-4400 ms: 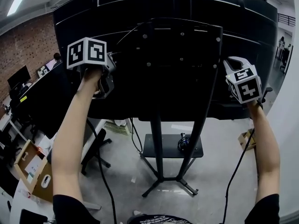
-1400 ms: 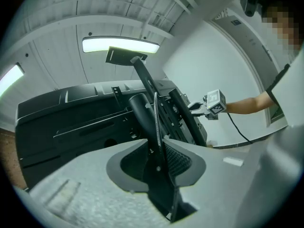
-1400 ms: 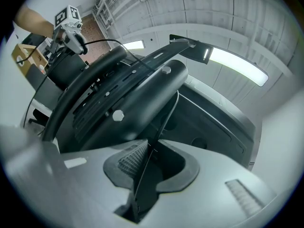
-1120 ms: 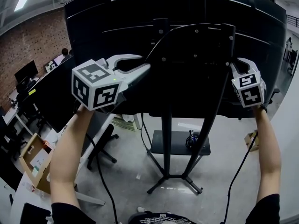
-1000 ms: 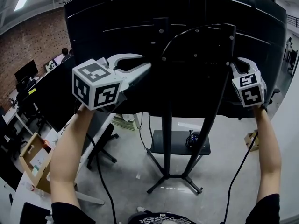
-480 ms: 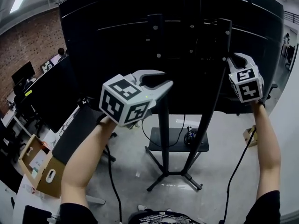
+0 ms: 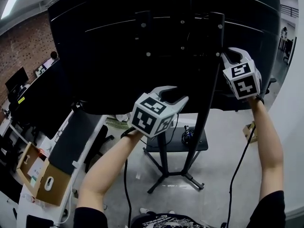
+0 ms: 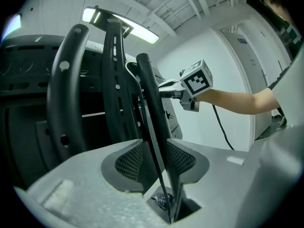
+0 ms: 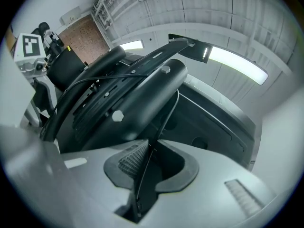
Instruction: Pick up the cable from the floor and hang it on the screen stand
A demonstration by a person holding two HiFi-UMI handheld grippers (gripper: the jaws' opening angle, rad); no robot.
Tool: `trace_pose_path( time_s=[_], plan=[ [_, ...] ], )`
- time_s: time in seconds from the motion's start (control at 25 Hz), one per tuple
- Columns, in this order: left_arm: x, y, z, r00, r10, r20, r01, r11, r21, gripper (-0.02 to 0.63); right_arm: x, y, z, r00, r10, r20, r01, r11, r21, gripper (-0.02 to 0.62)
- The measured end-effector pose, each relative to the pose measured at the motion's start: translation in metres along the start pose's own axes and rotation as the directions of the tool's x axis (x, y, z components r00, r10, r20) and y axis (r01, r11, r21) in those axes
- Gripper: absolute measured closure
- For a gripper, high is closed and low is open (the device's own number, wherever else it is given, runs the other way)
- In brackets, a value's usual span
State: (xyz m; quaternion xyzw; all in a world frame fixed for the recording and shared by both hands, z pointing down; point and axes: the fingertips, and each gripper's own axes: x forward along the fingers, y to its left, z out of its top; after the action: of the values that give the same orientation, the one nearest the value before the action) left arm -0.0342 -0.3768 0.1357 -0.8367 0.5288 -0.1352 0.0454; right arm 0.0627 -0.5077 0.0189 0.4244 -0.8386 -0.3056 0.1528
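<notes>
Task object: thin black cable (image 8: 159,177), already draped over the tall black metal screen stand (image 7: 208,80); 1 run hangs beside an upright.
Left gripper (image 7: 176,95): white, 2 jaws spread wide, having just been opening; the cable is seen in the gap, pressed by neither pad.
Right gripper (image 7: 233,57): white, pads pinched together on the cable, high at the stand's right-hand upright.
Key relation: the cable lies straight ahead of the left gripper, passing through its open gap.
Long axis: near vertical, crosswise to the jaws' closing line.
Nearer hand: the left, judged nearer the hanging slack; the right is occupied.
Coming move: judged a fresh grip lower down, or a withdrawal.
</notes>
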Motion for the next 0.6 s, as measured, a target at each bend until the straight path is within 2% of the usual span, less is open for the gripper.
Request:
trace_pose_path(
  time_s=[0.24, 0.44, 0.48, 0.6],
  plan=[
    [0.008, -0.006, -0.018, 0.998, -0.047, -0.037, 0.046, 0.999, -0.016, 0.463, 0.0, 0.0, 0.0, 1.0, 0.009, 0.005, -0.009, 1.0, -0.002, 0.534],
    [0.017, -0.007, -0.023, 0.998, -0.04, -0.054, 0.039, 0.999, -0.016, 0.47, 0.0, 0.0, -0.001, 1.0, 0.008, 0.01, -0.008, 1.0, 0.003, 0.534],
    [0.017, -0.006, -0.025, 0.998, -0.031, -0.057, 0.03, 0.999, -0.016, 0.555, 0.0, 0.0, 0.0, 1.0, 0.009, 0.009, -0.009, 1.0, 0.003, 0.534],
    [0.013, 0.0, -0.025, 0.998, -0.028, -0.06, 0.025, 0.998, -0.052, 0.577, 0.001, 0.0, 0.0, 1.0, 0.01, 0.011, -0.01, 1.0, 0.001, 0.534]
  ],
)
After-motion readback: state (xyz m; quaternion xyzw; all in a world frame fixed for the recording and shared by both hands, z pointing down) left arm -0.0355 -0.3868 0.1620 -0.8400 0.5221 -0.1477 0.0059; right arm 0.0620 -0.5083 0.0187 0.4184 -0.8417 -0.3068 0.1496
